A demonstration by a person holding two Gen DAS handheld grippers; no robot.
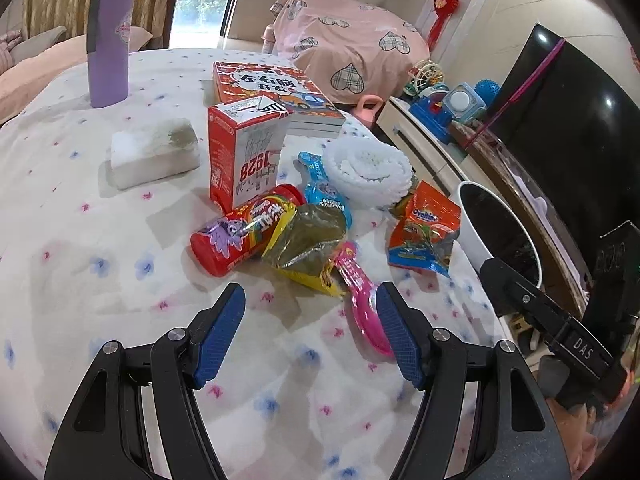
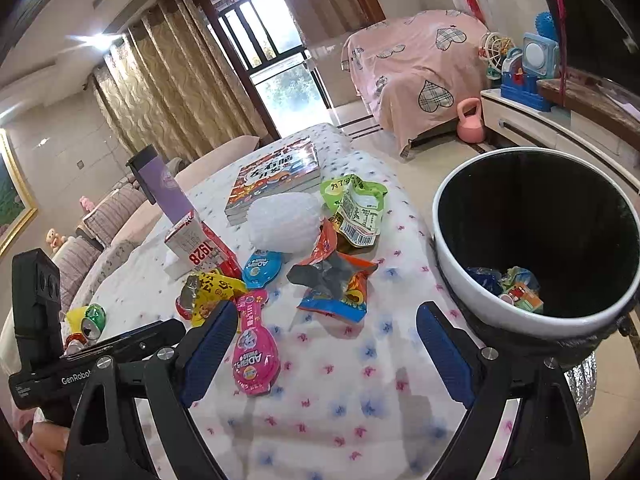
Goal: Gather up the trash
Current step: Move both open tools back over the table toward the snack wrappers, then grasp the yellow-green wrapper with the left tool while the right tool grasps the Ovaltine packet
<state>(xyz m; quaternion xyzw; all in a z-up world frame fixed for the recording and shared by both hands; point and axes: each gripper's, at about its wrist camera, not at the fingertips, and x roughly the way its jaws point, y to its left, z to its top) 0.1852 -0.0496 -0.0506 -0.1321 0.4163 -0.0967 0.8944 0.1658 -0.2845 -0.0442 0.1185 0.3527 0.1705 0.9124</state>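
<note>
Pink wrapper (image 2: 251,350) near white bin (image 2: 472,292) probably next pick, both left gripper (image 1: 310,330) and right gripper (image 2: 326,352) empty, jaws apart, needs closing on it.

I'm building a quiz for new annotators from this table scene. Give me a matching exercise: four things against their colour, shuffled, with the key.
Things:
1. tumbler
2. spoon-shaped wrapper
3. snack tube
4. bin

Colours:
A. white outside, black inside
B. red
C. purple
D. pink

Pairs: 1-C, 2-D, 3-B, 4-A
</note>
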